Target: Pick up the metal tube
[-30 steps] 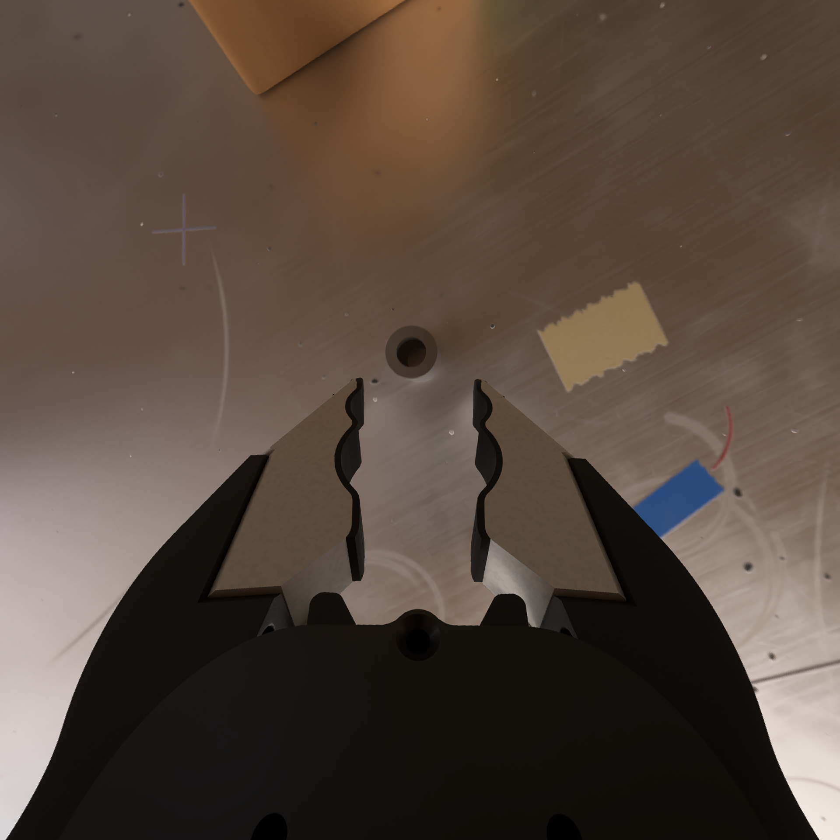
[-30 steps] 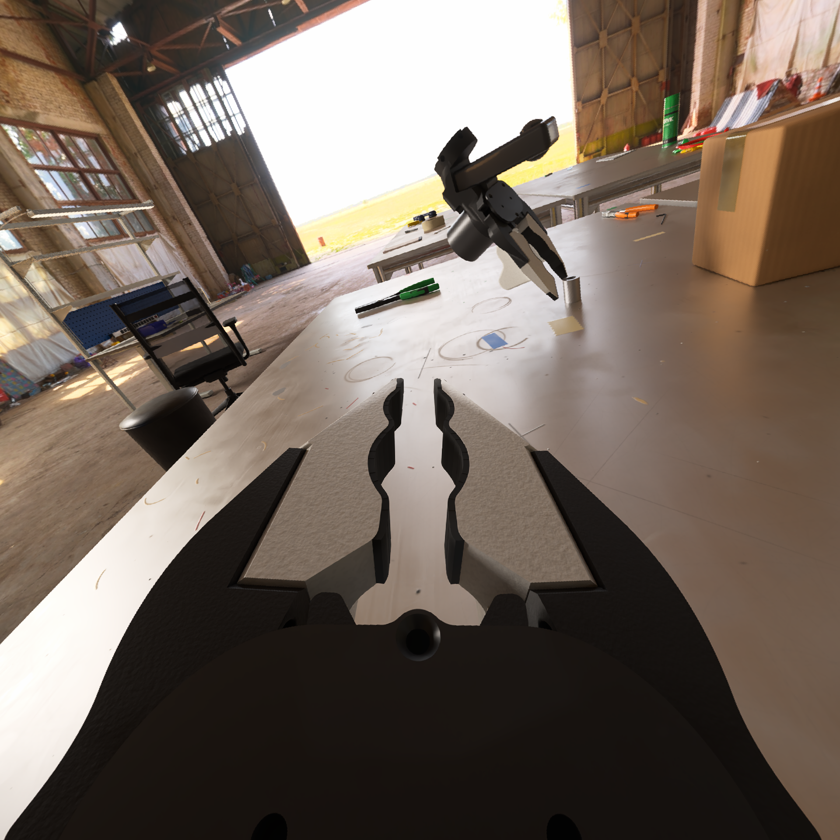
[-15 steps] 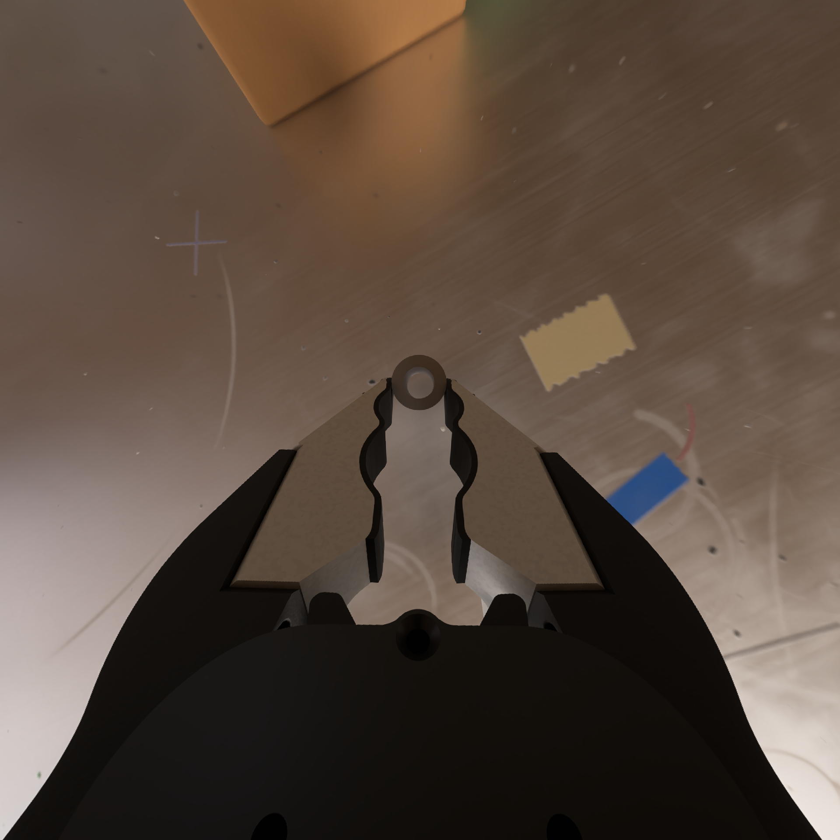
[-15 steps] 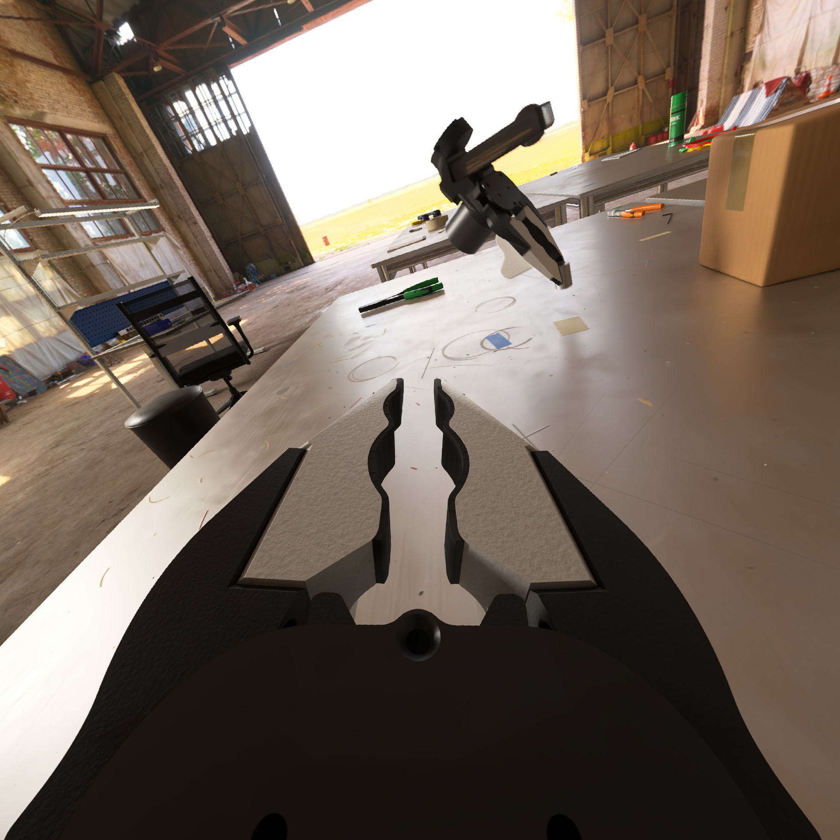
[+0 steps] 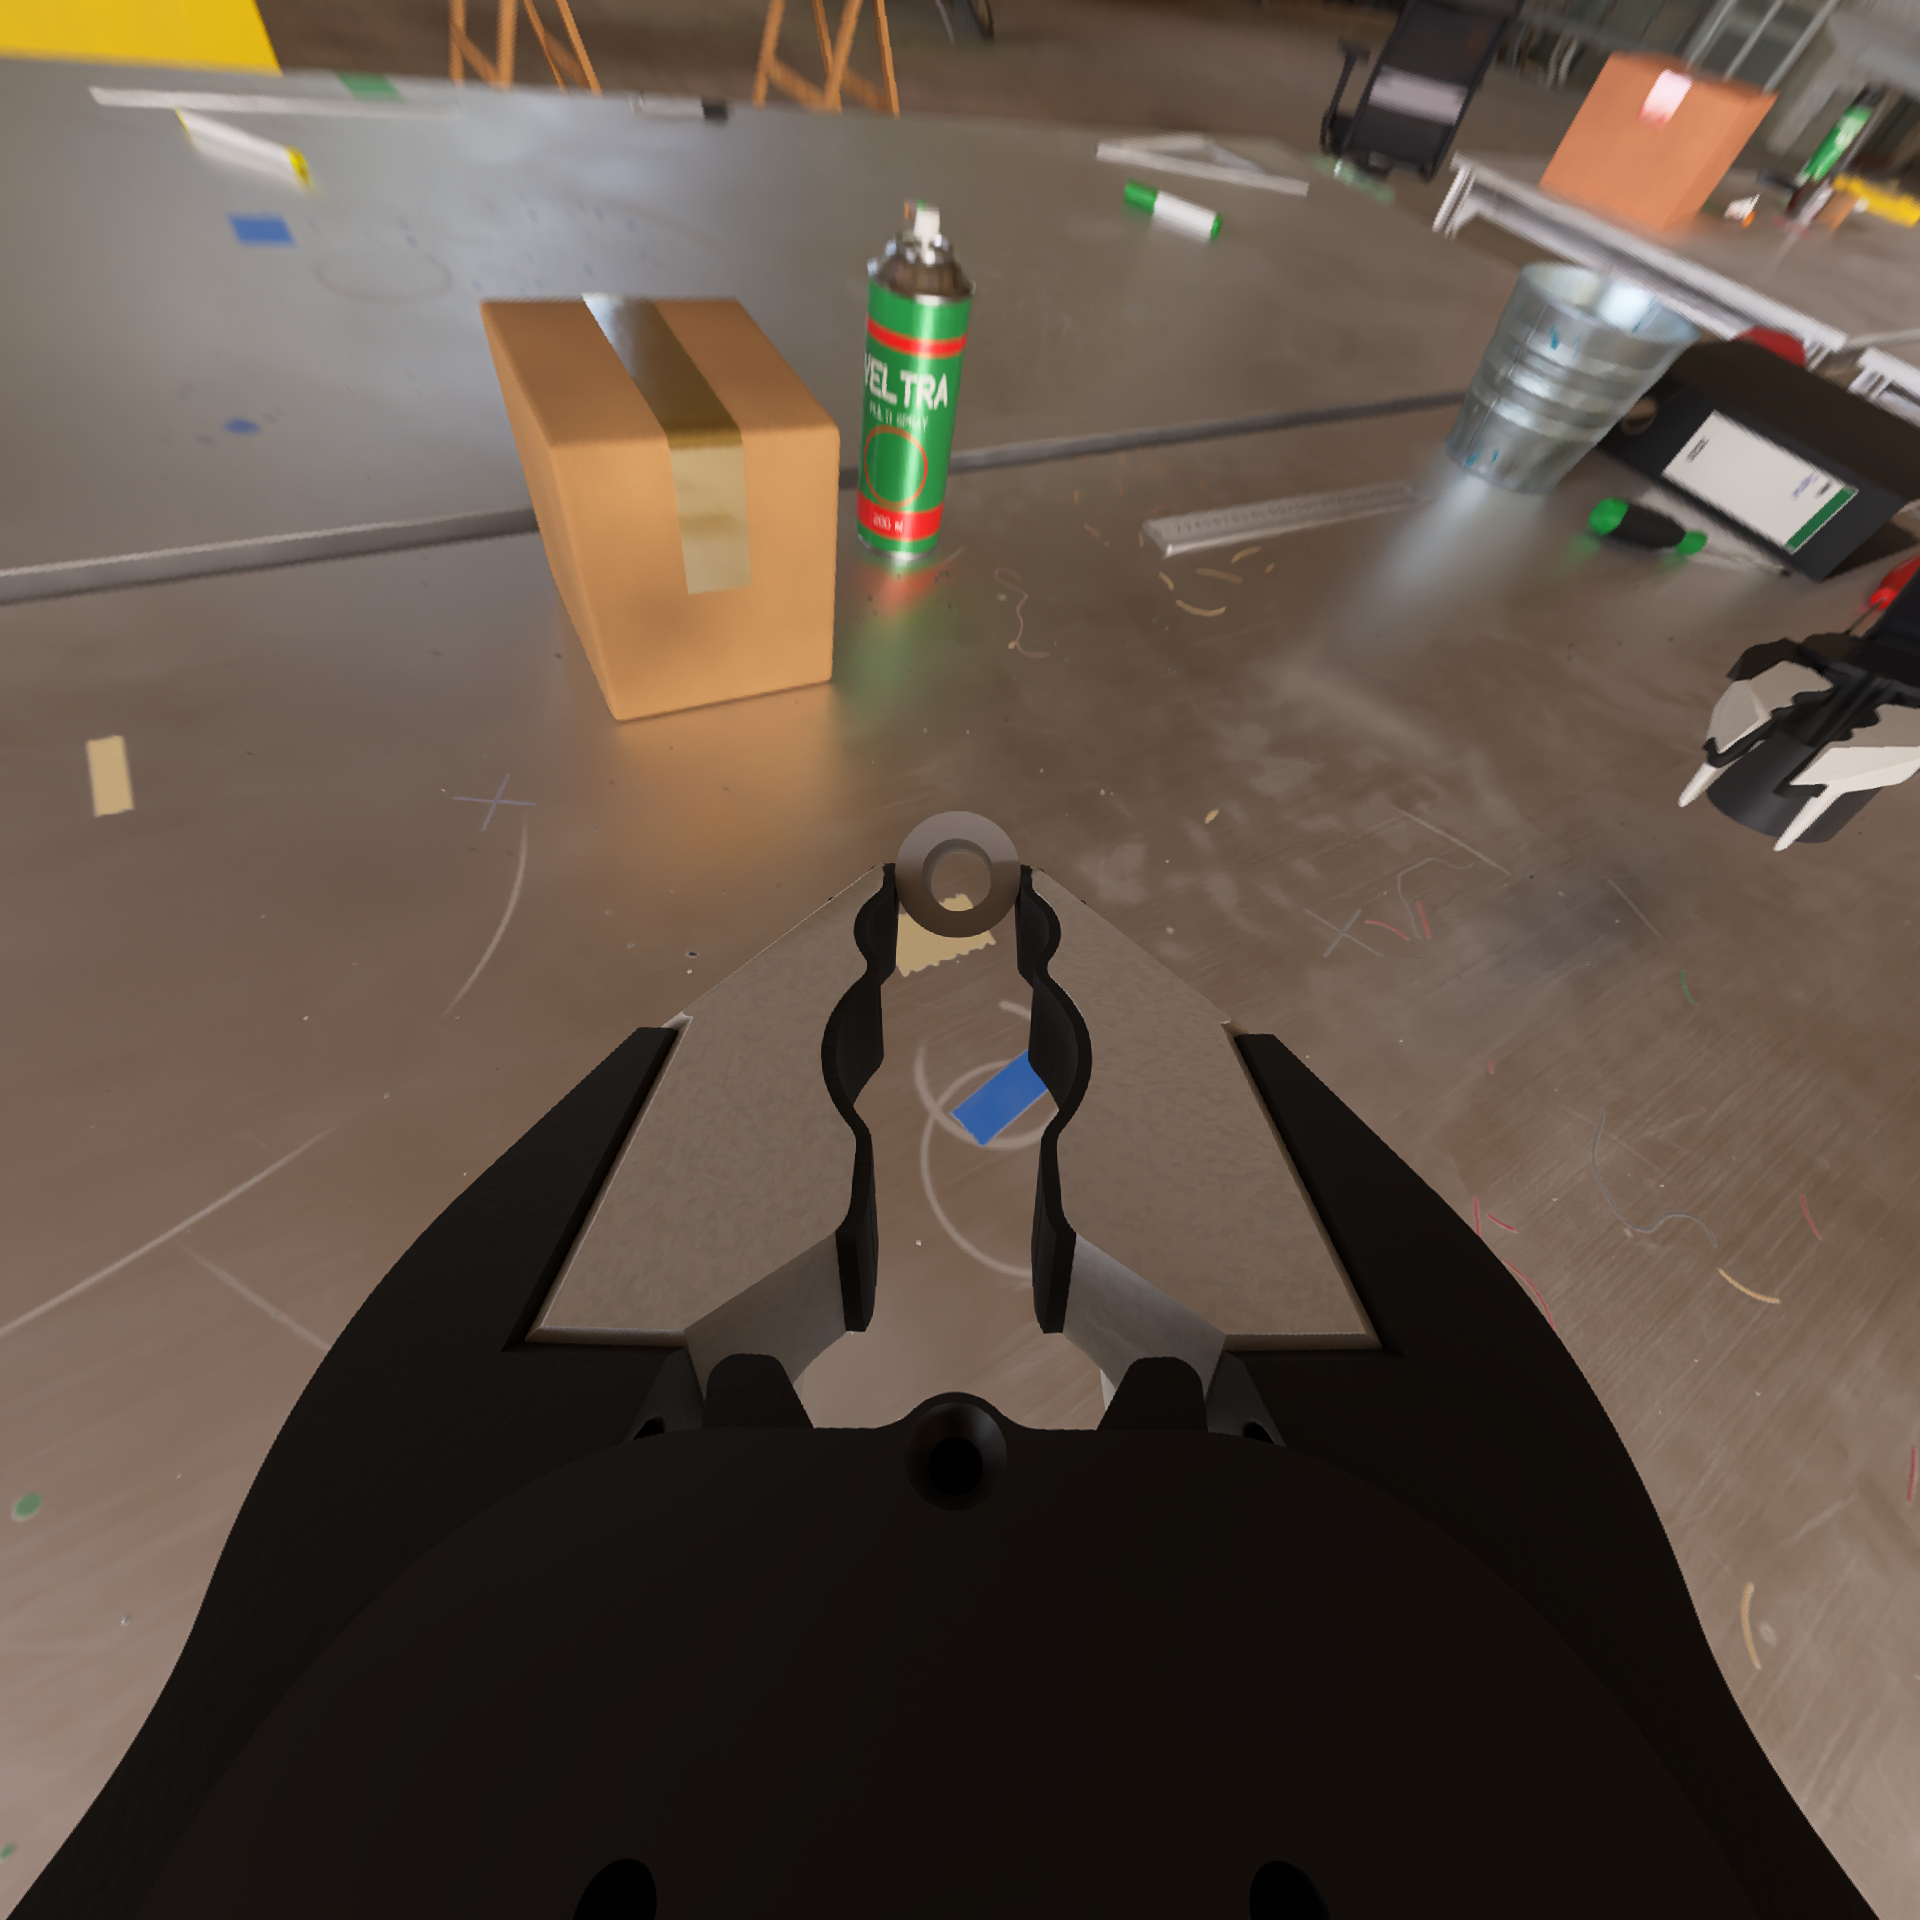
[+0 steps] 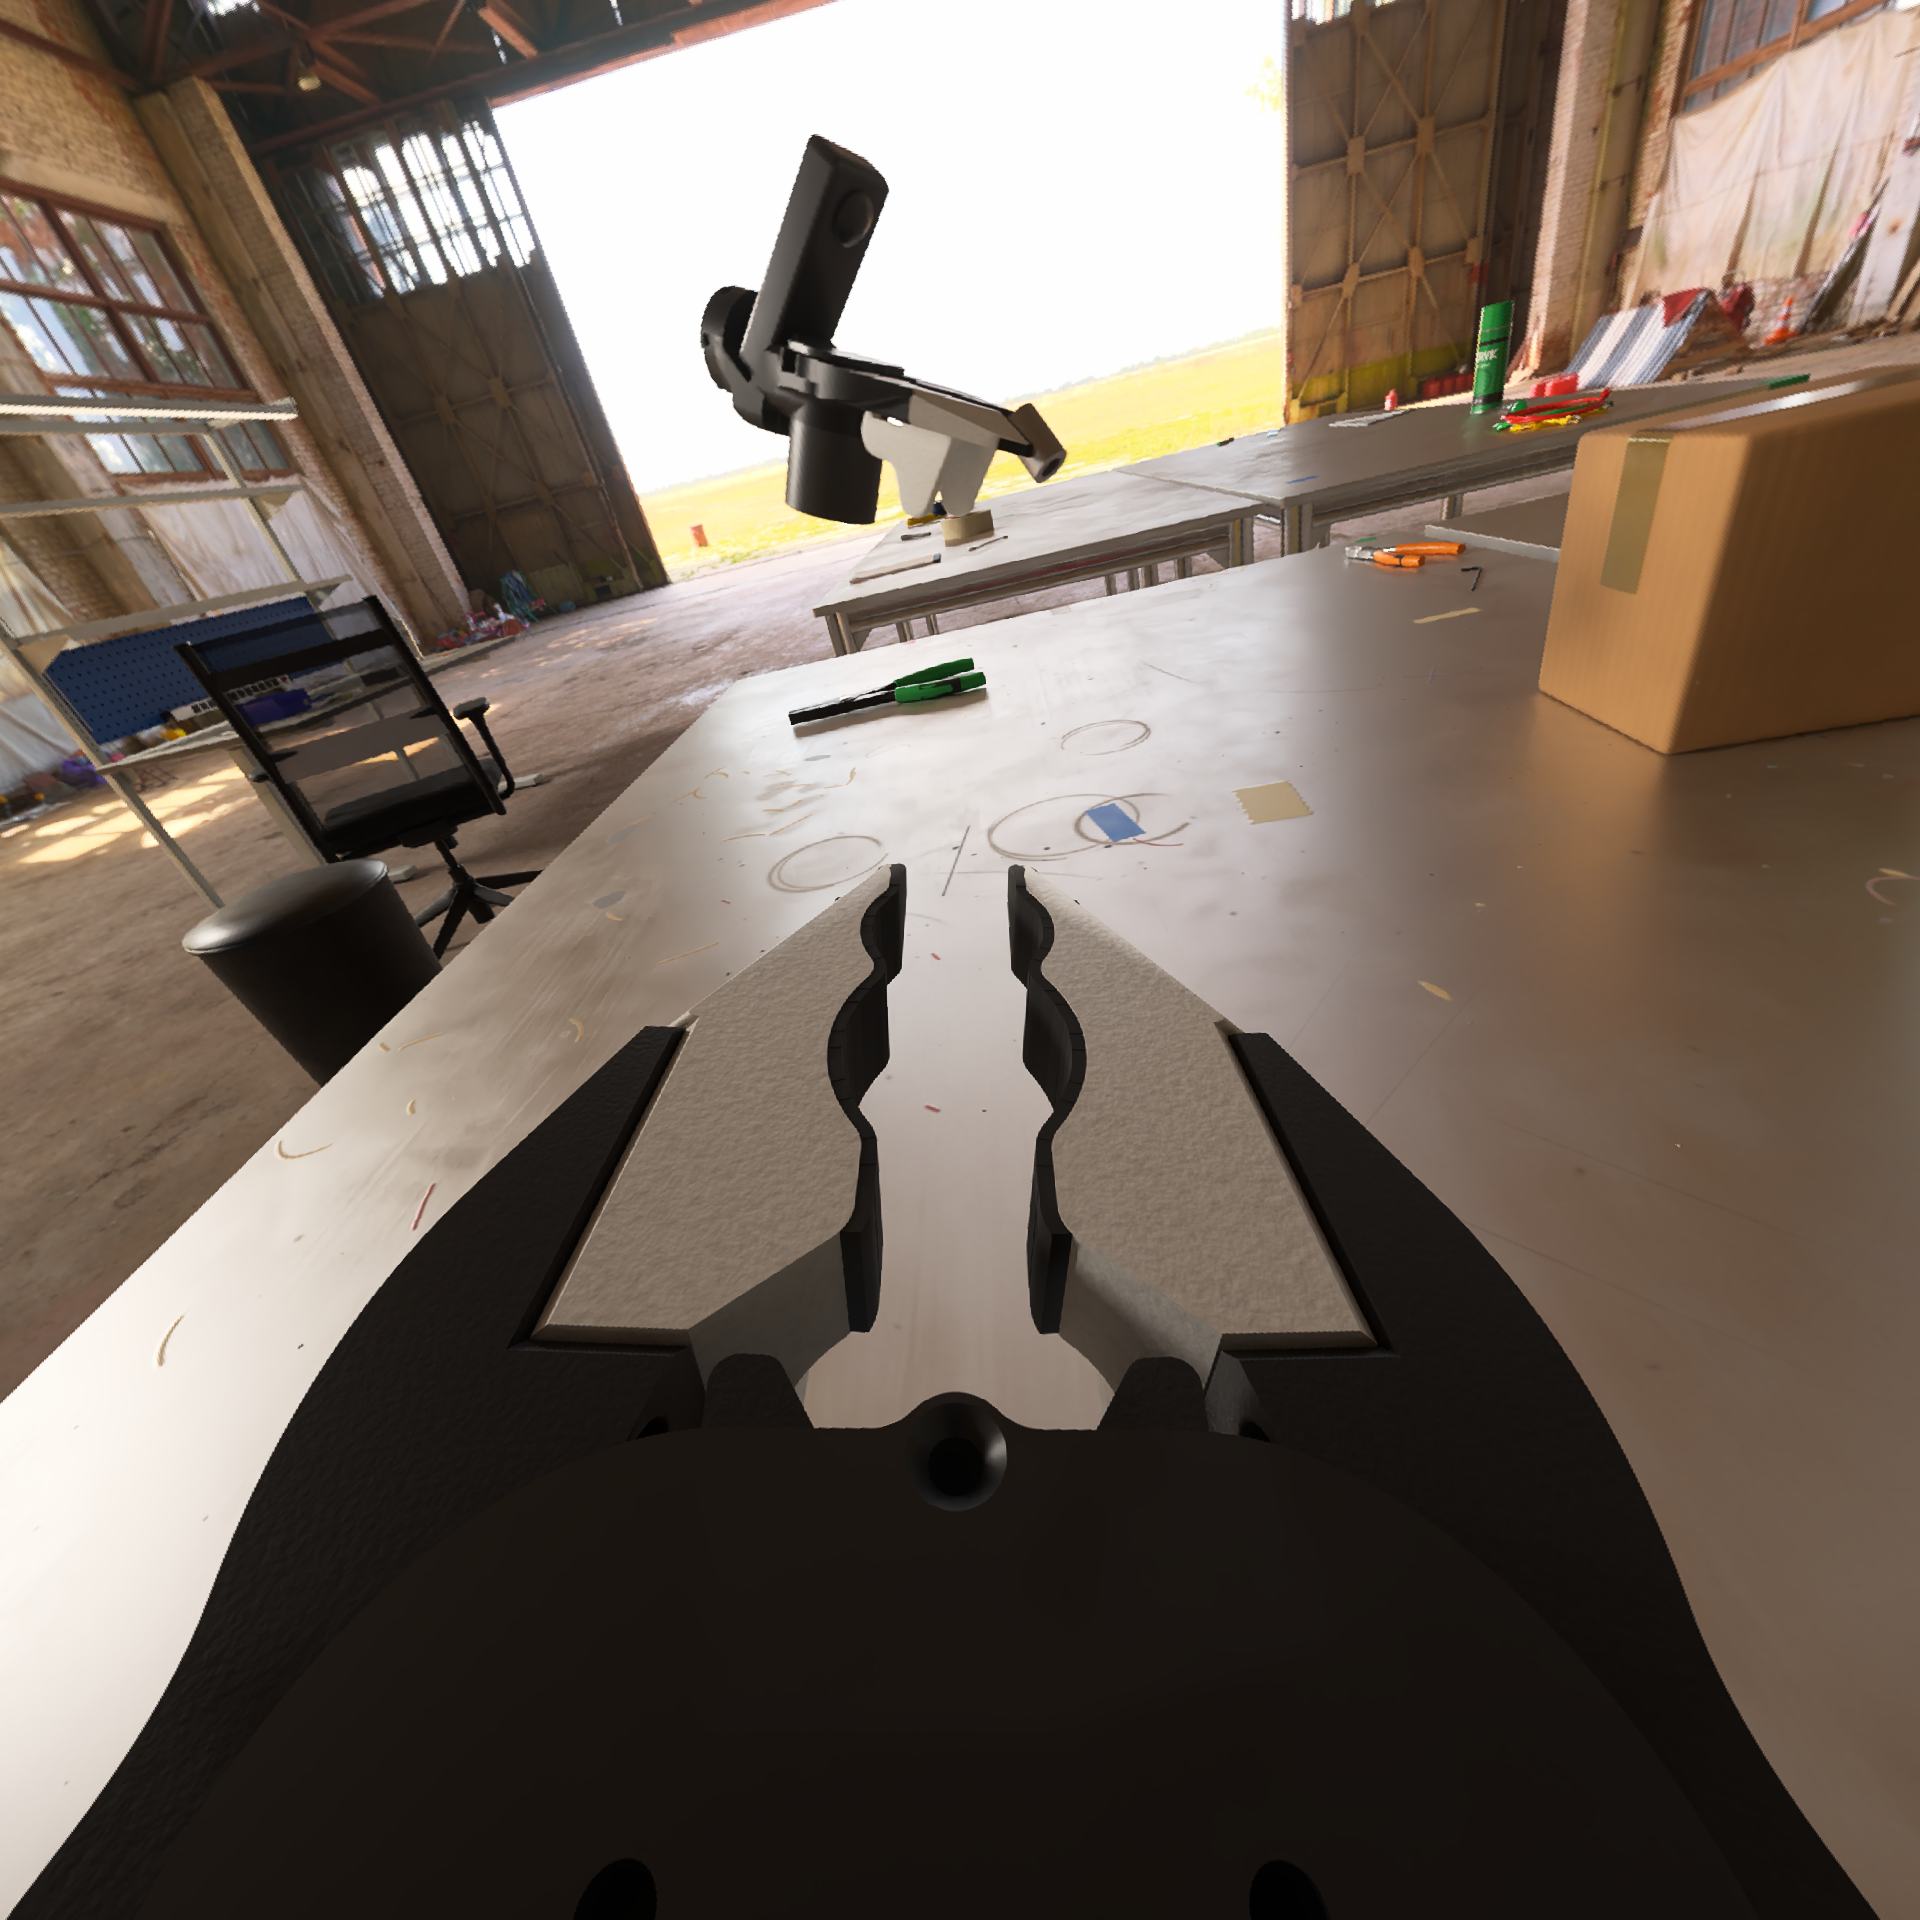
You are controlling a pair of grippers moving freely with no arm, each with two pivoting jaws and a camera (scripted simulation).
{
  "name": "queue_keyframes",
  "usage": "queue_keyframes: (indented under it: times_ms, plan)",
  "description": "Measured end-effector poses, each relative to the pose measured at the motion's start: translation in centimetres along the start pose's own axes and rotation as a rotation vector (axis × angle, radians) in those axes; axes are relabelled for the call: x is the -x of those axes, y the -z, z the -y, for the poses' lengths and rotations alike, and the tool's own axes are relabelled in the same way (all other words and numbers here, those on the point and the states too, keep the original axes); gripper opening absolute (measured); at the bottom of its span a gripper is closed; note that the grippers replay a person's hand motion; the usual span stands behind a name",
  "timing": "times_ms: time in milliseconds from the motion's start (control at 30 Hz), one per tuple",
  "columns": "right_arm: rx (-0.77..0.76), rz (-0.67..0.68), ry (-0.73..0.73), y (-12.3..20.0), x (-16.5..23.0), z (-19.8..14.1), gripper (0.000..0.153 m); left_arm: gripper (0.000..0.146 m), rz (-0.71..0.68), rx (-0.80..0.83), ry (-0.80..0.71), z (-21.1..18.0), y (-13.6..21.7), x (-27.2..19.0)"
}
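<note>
The metal tube (image 5: 956, 833) is a short grey ring seen end-on, pinched between the fingertips of my left gripper (image 5: 956, 883). It hangs well above the table; tape pieces show far below through the jaws. In the right wrist view the left gripper (image 6: 1023, 442) is high in the air, roughly level, with the tube's dark end (image 6: 1049, 457) at its tip. My right gripper (image 6: 956, 883) is open and empty, low over the table near its front-left edge. It also shows at the right edge of the left wrist view (image 5: 1808, 748).
A taped cardboard box (image 5: 675, 499) and a green spray can (image 5: 912, 395) stand ahead. A metal bucket (image 5: 1558, 374) and a black binder (image 5: 1766, 468) are at the right. Blue tape (image 5: 997, 1096) and beige tape (image 5: 940, 945) lie below. Green-handled tools (image 6: 894, 691) lie near the table's far edge.
My left gripper closed on the tube, lifted it off the table and tilted up from looking straight down to nearly level. The right gripper has barely moved.
</note>
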State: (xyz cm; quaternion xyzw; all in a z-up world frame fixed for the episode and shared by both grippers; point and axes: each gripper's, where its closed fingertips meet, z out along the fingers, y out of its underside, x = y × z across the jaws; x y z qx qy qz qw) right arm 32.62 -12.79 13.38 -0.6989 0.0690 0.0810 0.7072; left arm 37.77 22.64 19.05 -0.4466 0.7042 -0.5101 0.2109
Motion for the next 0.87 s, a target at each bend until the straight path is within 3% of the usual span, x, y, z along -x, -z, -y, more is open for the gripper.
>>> queue_keyframes:
  times_ms: [100,233,467,733,867]
  plan:
    - [0.010,0.000,0.022,-0.2,0.4,0.1,0.019,0.022,-0.021,-0.089,0.039,-0.1,2.3,-1.0]
    - [0.021,-0.017,0.061,-0.6,0.6,0.4,0.019,0.022,-0.150,-0.230,0.175,-0.1,4.3,-3.6]
    - [0.019,-0.117,0.184,-2.4,1.1,2.5,0.022,0.022,-0.627,-0.600,0.497,1.3,6.5,-8.4]
    - [0.210,-0.337,0.468,-5.7,1.5,3.3,0.026,0.022,-0.852,-0.696,0.559,1.7,7.3,-11.8]
    - [0.283,-0.379,0.645,-8.2,2.7,3.7,0.029,0.022,-0.926,-0.632,0.549,1.6,6.4,-14.5]
